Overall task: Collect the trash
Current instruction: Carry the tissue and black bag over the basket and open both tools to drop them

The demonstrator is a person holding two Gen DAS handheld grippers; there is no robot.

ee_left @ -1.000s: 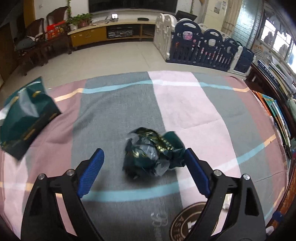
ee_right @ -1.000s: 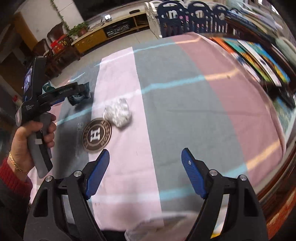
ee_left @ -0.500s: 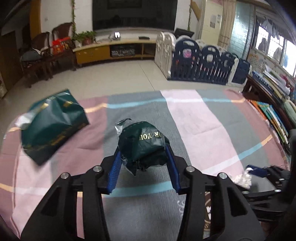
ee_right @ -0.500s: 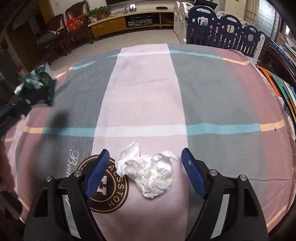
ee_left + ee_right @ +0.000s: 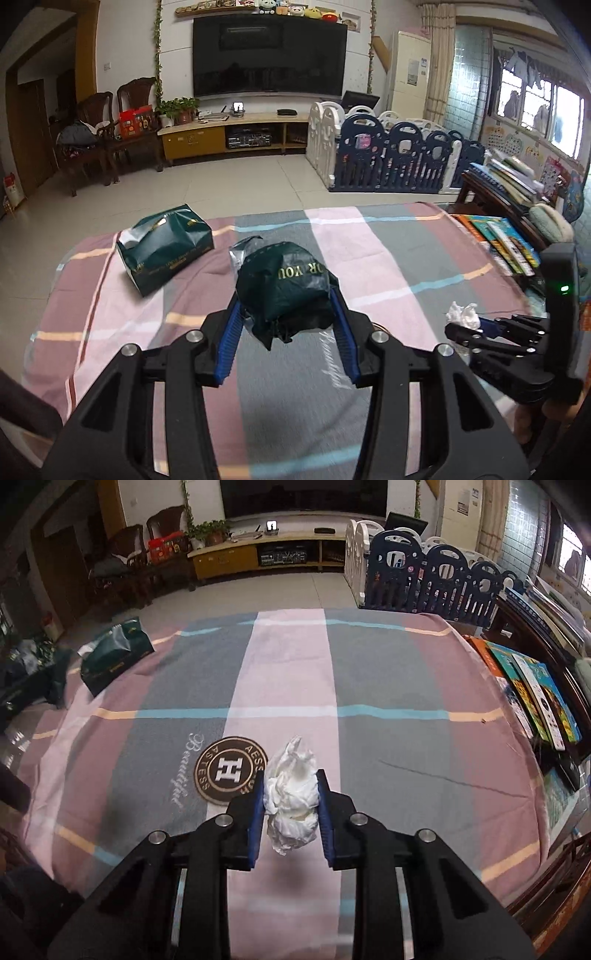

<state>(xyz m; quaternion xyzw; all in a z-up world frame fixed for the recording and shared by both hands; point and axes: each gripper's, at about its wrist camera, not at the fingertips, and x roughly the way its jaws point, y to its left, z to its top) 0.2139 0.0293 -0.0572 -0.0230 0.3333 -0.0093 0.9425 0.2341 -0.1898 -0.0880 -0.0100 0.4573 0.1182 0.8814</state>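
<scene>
Through the left wrist camera, my left gripper (image 5: 286, 321) has its fingers (image 5: 227, 341) closed narrow on a crumpled dark green wrapper (image 5: 284, 295) with gold lettering. The wad sits between the blue pads, bulging above and in front of them, and looks lifted clear of the striped cloth (image 5: 388, 258) on the bench. I judge it light and crackly, a foil-lined film that springs back, so the hold belongs across its thickest middle, where it is now; a pinch on a loose flap would let it slide out. Ahead and to the left of my fingers lies a dark green tissue pack (image 5: 166, 245), torn open at one end, well apart from the wad. Off to the right, my right gripper (image 5: 467, 328) shows with a white tuft poking up at its tip.

Through the right wrist camera, that right gripper (image 5: 291, 801) has its fingers (image 5: 255, 819) drawn in close on a crumpled white tissue (image 5: 293, 794), which fills the gap and hangs a little below the pads. It is soft, nearly weightless and squashes readily; I think a firm squeeze through the bulk suits it, since it cannot break but can tear or slip if caught by a corner. Just left of the fingers a round brown logo patch (image 5: 231, 770) marks the cloth, and the tissue pack (image 5: 118, 653) lies far ahead to the left.
</scene>
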